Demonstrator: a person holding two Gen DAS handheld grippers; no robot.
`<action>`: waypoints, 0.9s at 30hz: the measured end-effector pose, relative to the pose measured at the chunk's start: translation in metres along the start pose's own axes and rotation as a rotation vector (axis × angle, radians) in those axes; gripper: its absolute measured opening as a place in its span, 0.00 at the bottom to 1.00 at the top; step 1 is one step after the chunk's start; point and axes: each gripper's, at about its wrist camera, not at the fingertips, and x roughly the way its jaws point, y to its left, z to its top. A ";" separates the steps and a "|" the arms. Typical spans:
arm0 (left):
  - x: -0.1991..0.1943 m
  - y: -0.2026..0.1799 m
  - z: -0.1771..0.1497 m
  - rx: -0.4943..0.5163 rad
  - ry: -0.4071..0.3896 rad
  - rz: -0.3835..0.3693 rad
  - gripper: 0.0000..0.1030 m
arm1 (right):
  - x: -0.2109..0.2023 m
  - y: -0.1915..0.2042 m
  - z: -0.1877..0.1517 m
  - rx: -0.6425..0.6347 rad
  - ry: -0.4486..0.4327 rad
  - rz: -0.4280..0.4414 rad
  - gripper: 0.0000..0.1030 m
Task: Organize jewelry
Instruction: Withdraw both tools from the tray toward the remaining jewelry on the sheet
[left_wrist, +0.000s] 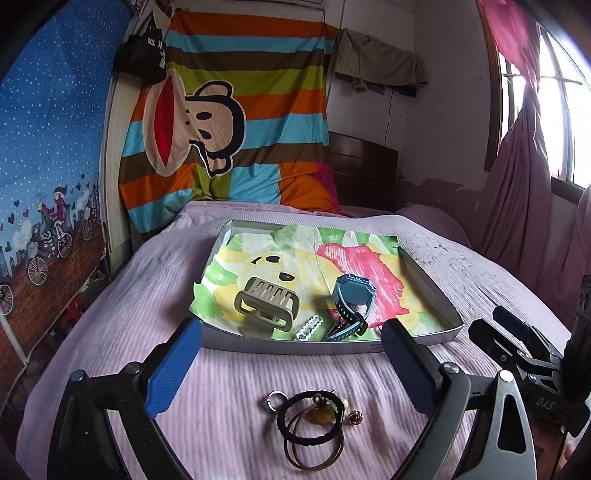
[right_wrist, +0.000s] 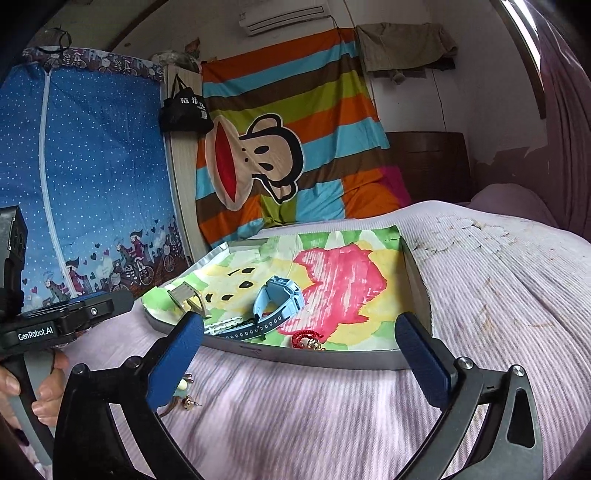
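Setting: bedroom; a bed with a ribbed pale-lilac cover (left_wrist: 258, 369), a striped cartoon-monkey sheet (left_wrist: 229, 122) hung behind it at 12 o'clock, a blue dotted fabric wardrobe (right_wrist: 92, 166) at 9 o'clock.

Item 1: shallow grey rectangular tray (left_wrist: 288, 345) lined with a crumpled green, yellow and pink painted paper (left_wrist: 332, 258), lying on the bed just beyond both tools. Contents, in the left wrist view: beige plastic claw hair clip (left_wrist: 264, 304) at 11 o'clock of the left tool; small white scalloped clip (left_wrist: 309, 326) beside it; blue wristwatch with perforated strap (left_wrist: 351, 302) at 1 o'clock. In the right wrist view a red-corded trinket with gold beads (right_wrist: 308, 341) lies against the tray's near wall at 12 o'clock of the right tool.

Item 2: loose jewelry on the bed cover, outside the tray, directly under the left tool's span at 6 o'clock: black elastic hair tie (left_wrist: 312, 417), thin brown hoop (left_wrist: 314, 443), small silver ring (left_wrist: 274, 399), amber-coloured pendant (left_wrist: 319, 410), small red-and-gold bead (left_wrist: 355, 417).

Item 3: left tool (left_wrist: 291, 363), blue-padded black jaws spread wide, released, holding and touching nothing.

Item 4: right tool (right_wrist: 299, 362), jaws likewise spread wide, released, empty; a small gold earring (right_wrist: 190, 401) lies near its left finger at 8 o'clock. A hand (right_wrist: 44, 391) grips the left tool's handle there.
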 end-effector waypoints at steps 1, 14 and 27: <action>-0.003 0.000 -0.001 0.003 -0.012 0.008 0.99 | -0.004 0.001 0.000 -0.003 -0.011 -0.001 0.99; -0.030 0.014 -0.017 0.031 -0.054 0.047 1.00 | -0.039 0.021 -0.004 -0.051 -0.100 0.012 0.99; -0.043 0.034 -0.036 0.035 0.015 0.044 1.00 | -0.048 0.050 -0.025 -0.177 -0.087 0.056 0.99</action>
